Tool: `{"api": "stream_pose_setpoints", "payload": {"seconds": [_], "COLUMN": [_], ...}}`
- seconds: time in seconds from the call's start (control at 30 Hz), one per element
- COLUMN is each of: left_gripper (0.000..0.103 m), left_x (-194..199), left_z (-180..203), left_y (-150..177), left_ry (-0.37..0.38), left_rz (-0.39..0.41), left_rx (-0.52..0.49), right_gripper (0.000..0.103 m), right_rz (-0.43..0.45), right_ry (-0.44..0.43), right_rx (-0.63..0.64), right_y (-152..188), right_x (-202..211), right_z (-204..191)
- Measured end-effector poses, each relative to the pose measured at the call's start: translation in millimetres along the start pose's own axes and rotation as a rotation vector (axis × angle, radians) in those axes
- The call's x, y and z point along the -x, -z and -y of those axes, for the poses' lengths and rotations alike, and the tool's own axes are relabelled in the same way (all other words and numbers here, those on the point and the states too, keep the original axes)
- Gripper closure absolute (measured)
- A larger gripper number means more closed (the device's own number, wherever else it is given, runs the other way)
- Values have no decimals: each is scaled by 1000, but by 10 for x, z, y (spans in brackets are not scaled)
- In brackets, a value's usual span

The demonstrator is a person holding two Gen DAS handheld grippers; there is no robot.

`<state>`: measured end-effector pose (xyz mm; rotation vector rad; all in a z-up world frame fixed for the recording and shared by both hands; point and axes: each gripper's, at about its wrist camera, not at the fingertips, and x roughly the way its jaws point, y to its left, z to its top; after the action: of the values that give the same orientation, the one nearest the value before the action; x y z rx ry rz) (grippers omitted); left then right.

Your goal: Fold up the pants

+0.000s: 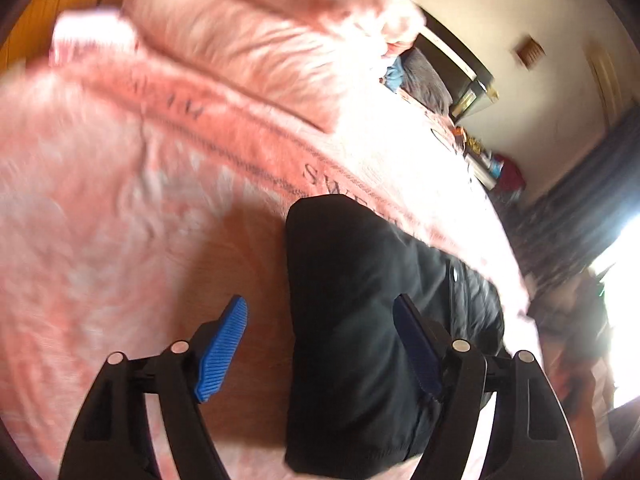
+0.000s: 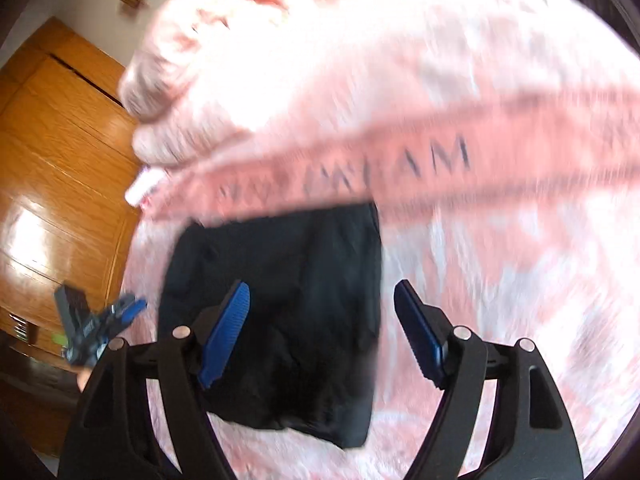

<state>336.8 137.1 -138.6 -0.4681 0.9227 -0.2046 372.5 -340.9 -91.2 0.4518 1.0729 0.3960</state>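
Note:
The black pants (image 1: 360,336) lie folded into a compact rectangle on a pink fuzzy blanket (image 1: 100,208). They also show in the right wrist view (image 2: 288,304). My left gripper (image 1: 320,348) is open and empty above the pants, its right blue pad over the fabric. My right gripper (image 2: 322,332) is open and empty above the pants, its left blue pad over them. The left gripper (image 2: 100,328) appears at the left edge of the right wrist view, off the bed. Both views are blurred.
The pink blanket (image 2: 460,264) has a printed band with dark letters and covers a bed. Pink pillows (image 1: 260,32) lie at its head. A wooden wardrobe (image 2: 60,152) stands beside the bed. A cluttered shelf (image 1: 480,160) and a bright window (image 1: 620,300) are at the right.

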Motion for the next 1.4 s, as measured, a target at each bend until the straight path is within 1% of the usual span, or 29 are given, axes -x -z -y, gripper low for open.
{"api": "stream_pose_setpoints", "payload": {"seconds": [0.03, 0.07, 0.1, 0.17, 0.2, 0.23, 0.27, 0.3, 0.37, 0.43, 0.5, 0.53, 0.57, 0.6, 0.63, 0.67, 0.7, 0.77, 0.83, 0.9, 0.93, 0.97, 1.03, 1.13, 1.2, 1.23, 1.3, 1.33, 1.4], "left_gripper": [27, 27, 28, 29, 32, 33, 33, 33, 32, 32, 33, 34, 33, 33, 31, 27, 24, 24, 24, 21, 18, 14, 13, 14, 14, 14, 11, 11, 9], "left_x": [32, -63, -38, -115, -198, -292, -347, -278, -359, -401, -345, -293, -250, -151, -90, -43, -19, -19, -92, -198, -236, -256, -302, -230, -136, -100, -115, -133, -241], "left_z": [163, 349, 334, 372, 434, 433, 409, 417, 338, 324, 306, 289, 274, 279, 278, 281, 288, 269, 234, 192, 191, 175, 142, 108, 130, 154, 186, 196, 218], "left_y": [77, 55, 162, 323, 369, 430, 470, 515, 564, 570, 588, 571, 552, 551, 553, 563, 573, 601, 630, 664, 671, 678, 684, 665, 665, 669, 682, 685, 709], "left_ry": [-38, -72, -101, -165, -195, -216, -217, -216, -206, -203, -197, -176, -162, -149, -148, -148, -150, -160, -168, -166, -167, -165, -149, -129, -116, -119, -144, -151, -158], "left_rz": [6, 3, -5, -22, -28, -46, -63, -70, -83, -88, -90, -84, -72, -43, -28, -18, -13, -20, -50, -82, -79, -80, -96, -93, -65, -52, -57, -63, -110], "left_rx": [-57, -101, -133, -177, -195, -205, -201, -194, -175, -165, -154, -139, -131, -131, -135, -139, -141, -143, -129, -110, -102, -93, -71, -41, -49, -61, -71, -69, -64], "right_gripper": [27, 27, 27, 28, 28, 29, 32, 33, 38, 38, 37, 36, 36, 35, 34, 33, 33, 33, 33, 33, 34, 37, 38, 36, 33, 32, 32, 30, 29], "right_rz": [-1, -8, -31, -56, -65, -70, -78, -83, -91, -97, -81, -56, -19, 9, 33, 42, 57, 53, 28, -6, -29, -42, -51, -28, 14, 21, 19, -6, -63], "right_ry": [-7, -5, -2, 15, 33, 51, 61, 75, 90, 104, 87, 69, 51, 39, 35, 37, 30, 19, 17, 50, 61, 72, 79, 45, 44, 51, 83, 112, 192], "right_rx": [13, 27, 39, 36, 25, 11, -4, -24, -52, -52, -50, -46, -30, -11, 15, 40, 66, 88, 71, 34, 22, 19, 11, 9, 34, 39, 32, 32, 32], "right_y": [-25, -48, -70, -140, -167, -183, -179, -207, -218, -239, -219, -181, -109, -31, 92, 207, 365, 663, 847, 964, 985, 1000, 1003, 967, 908, 881, 829, 825, 858], "right_x": [-41, -112, -241, -540, -691, -801, -879, -979, -1069, -1104, -961, -817, -626, -459, -296, -176, -52, 55, -6, -174, -265, -333, -356, -167, -25, -13, -97, -208, -454], "right_z": [-76, -142, -202, -308, -301, -260, -210, -156, -24, -22, -61, -93, -138, -187, -243, -280, -325, -352, -294, -153, -69, -5, 30, -84, -206, -236, -264, -257, -196]}}
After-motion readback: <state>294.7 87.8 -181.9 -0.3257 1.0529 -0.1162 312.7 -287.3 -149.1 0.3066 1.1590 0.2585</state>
